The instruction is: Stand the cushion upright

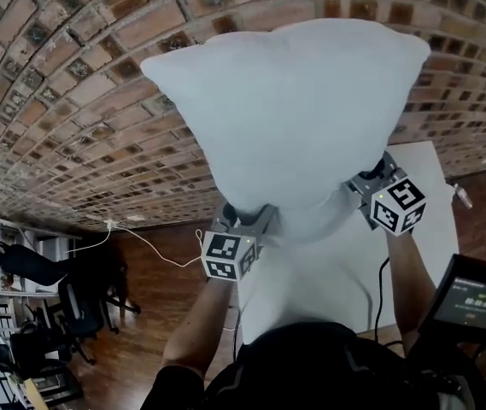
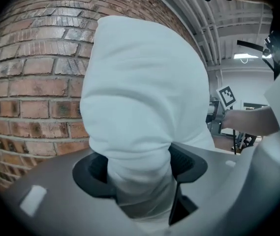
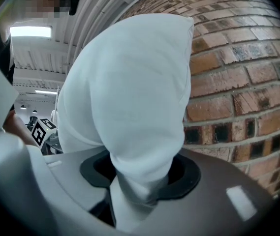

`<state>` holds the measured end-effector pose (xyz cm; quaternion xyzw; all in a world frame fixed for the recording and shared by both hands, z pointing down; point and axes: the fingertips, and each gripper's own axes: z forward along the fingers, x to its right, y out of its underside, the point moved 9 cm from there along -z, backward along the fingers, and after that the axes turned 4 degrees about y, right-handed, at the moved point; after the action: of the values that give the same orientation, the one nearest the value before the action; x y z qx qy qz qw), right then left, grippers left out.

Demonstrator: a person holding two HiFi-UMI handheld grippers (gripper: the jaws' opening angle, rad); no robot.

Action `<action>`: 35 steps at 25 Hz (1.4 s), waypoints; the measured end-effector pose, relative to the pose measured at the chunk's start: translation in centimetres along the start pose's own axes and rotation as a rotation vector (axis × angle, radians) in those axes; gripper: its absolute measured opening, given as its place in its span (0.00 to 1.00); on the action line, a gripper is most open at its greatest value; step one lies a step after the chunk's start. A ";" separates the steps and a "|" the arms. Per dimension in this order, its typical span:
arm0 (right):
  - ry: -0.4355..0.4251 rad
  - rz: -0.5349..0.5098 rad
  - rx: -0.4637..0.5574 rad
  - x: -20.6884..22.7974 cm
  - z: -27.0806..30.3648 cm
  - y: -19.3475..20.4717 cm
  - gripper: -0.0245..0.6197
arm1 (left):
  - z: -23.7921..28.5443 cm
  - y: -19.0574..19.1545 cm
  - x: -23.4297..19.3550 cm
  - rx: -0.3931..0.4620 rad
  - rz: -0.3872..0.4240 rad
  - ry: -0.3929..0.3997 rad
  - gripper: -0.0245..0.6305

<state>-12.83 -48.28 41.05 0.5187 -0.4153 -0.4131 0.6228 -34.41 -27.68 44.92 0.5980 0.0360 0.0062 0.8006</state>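
A big white cushion [image 1: 294, 118] stands tall in front of the brick wall [image 1: 72, 101], its lower part over the white table [image 1: 413, 254]. My left gripper [image 1: 247, 216] pinches its lower left corner and my right gripper [image 1: 358, 186] pinches its lower right corner. In the left gripper view the cushion [image 2: 140, 92] rises from between the jaws of the left gripper [image 2: 140, 168], bunched fabric pressed by both pads. The right gripper view shows the same: the cushion [image 3: 130, 92] squeezed in the right gripper [image 3: 140, 173]. Whether its bottom edge rests on the table is hidden.
The brick wall [image 2: 26, 82] stands close behind the cushion. A dark device with a lit screen [image 1: 473, 301] sits at the table's near right corner. Left of the table is wooden floor with a white cable [image 1: 153, 246] and black office chairs [image 1: 55, 272].
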 end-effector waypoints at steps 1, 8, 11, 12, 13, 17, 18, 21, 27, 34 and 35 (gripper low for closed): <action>0.008 -0.007 -0.009 -0.1 0.0 0.1 0.39 | -0.1 0.2 0.0 -0.003 -0.004 -0.015 0.52; 0.161 0.017 -0.080 0.6 -1.2 0.6 0.58 | -2.1 0.9 -0.8 -0.022 0.026 -0.083 0.64; 0.257 0.066 -0.100 0.5 -4.1 0.6 0.63 | -4.2 1.8 1.1 -0.002 0.030 -0.029 0.65; 0.278 0.063 -0.098 0.1 -5.0 0.4 0.63 | -4.9 2.0 1.5 0.011 0.027 -0.020 0.64; 0.294 0.058 -0.091 -0.5 -5.8 0.1 0.63 | -5.6 2.0 1.8 0.028 0.021 -0.017 0.64; 0.330 0.061 -0.055 -3.5 -8.9 -1.2 0.60 | -9.1 2.2 2.5 0.087 -0.012 -0.020 0.57; 0.335 0.064 -0.054 -4.4 -9.6 -1.2 0.60 | -10.3 2.5 2.7 0.099 -0.026 -0.017 0.57; 0.348 0.070 -0.059 -7.3 -11.4 -1.2 0.55 | -14.1 3.1 2.8 0.156 -0.112 -0.019 0.50; 0.358 0.097 -0.030 -14.3 -15.7 -0.8 0.29 | -21.1 2.9 4.4 0.254 -0.188 0.003 0.31; 0.331 0.059 -0.037 -22.3 -19.7 -0.7 0.17 | -25.4 4.9 7.0 0.257 -0.237 0.146 0.05; 0.326 0.056 -0.037 -23.2 -20.4 -0.6 0.16 | -25.8 5.2 7.5 0.255 -0.232 0.165 0.05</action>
<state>-0.90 -20.24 35.98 0.5557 -0.3151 -0.3135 0.7026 -28.40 -1.12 42.22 0.6839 0.1707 -0.0416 0.7081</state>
